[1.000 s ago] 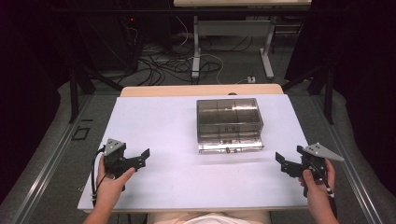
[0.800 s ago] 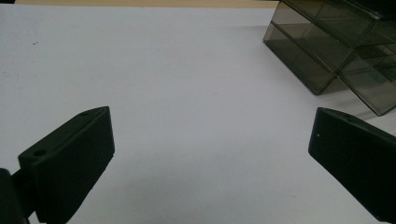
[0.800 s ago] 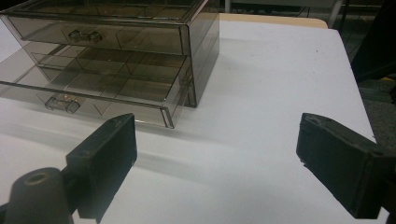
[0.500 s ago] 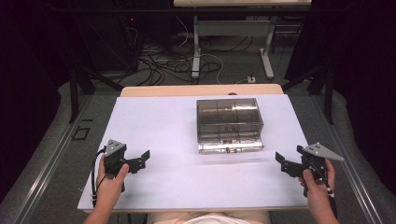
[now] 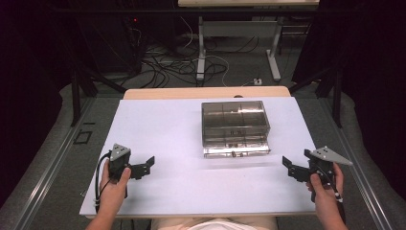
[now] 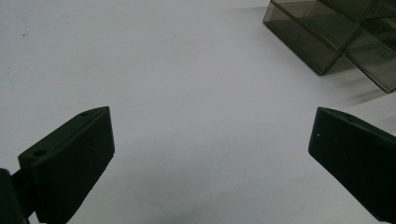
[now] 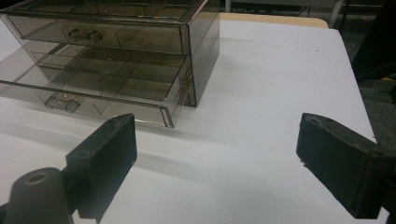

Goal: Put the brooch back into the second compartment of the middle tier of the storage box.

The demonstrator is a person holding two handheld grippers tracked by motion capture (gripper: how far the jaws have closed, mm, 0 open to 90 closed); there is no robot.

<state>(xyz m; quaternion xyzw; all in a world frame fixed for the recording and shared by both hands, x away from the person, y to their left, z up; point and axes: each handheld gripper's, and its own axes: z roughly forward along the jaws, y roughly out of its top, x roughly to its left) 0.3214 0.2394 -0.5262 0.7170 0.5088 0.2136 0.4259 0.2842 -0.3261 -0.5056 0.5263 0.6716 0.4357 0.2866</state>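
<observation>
A smoky clear plastic drawer box (image 5: 234, 125) stands on the white table top (image 5: 163, 129), right of centre. Its lower drawer (image 7: 100, 91) is pulled out a little toward the person; the upper drawer (image 7: 88, 33) is pushed in. Both have small clear knobs. My left gripper (image 5: 149, 165) rests low at the front left, open, nothing between its jaws. My right gripper (image 5: 288, 166) sits at the front right, open and empty, pointing toward the box. In the left gripper view a corner of the box (image 6: 336, 32) lies at the upper right.
The table's right edge (image 7: 355, 79) is close beside my right gripper. Beyond the far edge the floor holds tangled cables (image 5: 167, 67) and table legs (image 5: 201, 48). A wooden strip (image 5: 206, 92) borders the back of the white top.
</observation>
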